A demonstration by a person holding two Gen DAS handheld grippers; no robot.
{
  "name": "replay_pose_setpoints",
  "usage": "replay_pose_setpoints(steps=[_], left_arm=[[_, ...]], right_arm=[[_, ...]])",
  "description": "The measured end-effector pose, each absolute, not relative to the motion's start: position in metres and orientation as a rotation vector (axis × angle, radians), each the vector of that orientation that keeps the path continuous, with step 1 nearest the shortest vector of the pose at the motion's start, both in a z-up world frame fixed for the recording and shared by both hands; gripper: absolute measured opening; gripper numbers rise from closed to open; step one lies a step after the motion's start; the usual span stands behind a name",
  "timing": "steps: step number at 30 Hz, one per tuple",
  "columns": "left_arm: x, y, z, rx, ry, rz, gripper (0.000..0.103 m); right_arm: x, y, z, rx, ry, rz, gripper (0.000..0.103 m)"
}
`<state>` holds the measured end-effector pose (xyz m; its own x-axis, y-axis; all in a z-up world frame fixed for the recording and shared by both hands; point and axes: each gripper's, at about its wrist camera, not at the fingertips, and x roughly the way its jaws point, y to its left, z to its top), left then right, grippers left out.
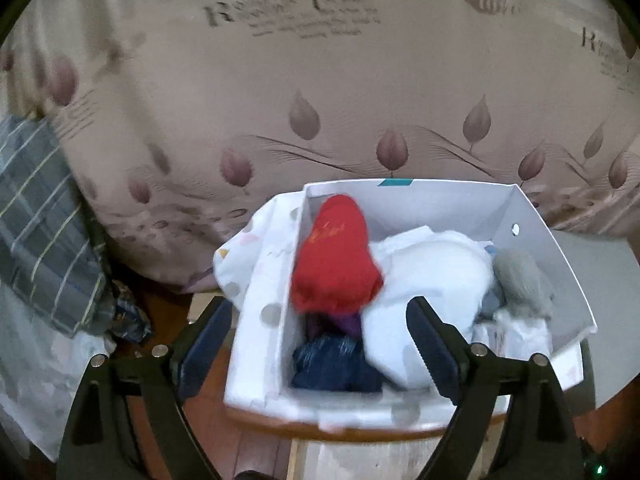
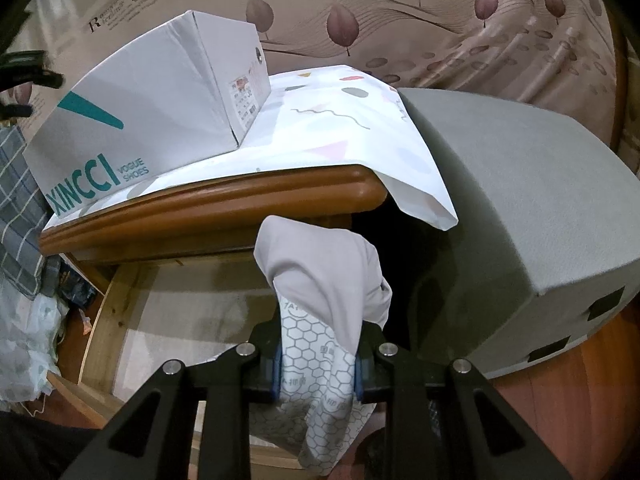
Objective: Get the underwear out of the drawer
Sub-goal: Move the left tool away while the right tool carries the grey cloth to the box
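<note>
Underwear (image 2: 320,280), pale lilac, honeycomb-print lining

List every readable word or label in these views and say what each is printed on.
"XINCCI": shoebox, long side.
"VOGUE SHOES": same side, beside the brand.
Large "R": bedspread; the script after it is blurred.
Sticker on the shoebox end: too small.
Characters on the underwear: illegible.

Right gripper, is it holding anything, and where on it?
Yes: the right gripper is shut on a pale garment, pinching its honeycomb-printed part. The left gripper is open, holding nothing.
</note>
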<state>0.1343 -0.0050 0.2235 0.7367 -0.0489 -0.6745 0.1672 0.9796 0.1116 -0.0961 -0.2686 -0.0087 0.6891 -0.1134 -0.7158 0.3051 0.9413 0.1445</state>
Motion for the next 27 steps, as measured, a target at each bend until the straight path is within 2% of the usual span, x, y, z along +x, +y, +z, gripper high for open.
replay_pose_setpoints(steps=[5,16,21,27], left_arm=[[0.084,0.026,0.201,0.136,0.703,-0.085,0.092],[0.042,0.062,0.096,0.149,0.712,0.074,0.093],[0.04,0.07,0.067,0.097,0.725,0.095,0.093],[0.037,0.085,0.062,0.097,0.705,0.149,0.093]], right_arm=[[-0.096,-0.265,-0.009,0.243,0.787,-0.245,0.024],[-0.103,-0.251,0.006,0.156,0.756,-0.223,0.024],[-0.111,-0.244,0.031,0.151,0.753,-0.197,0.024],[-0.108,-0.242,0.089,0.131,0.698,-0.163,0.024]])
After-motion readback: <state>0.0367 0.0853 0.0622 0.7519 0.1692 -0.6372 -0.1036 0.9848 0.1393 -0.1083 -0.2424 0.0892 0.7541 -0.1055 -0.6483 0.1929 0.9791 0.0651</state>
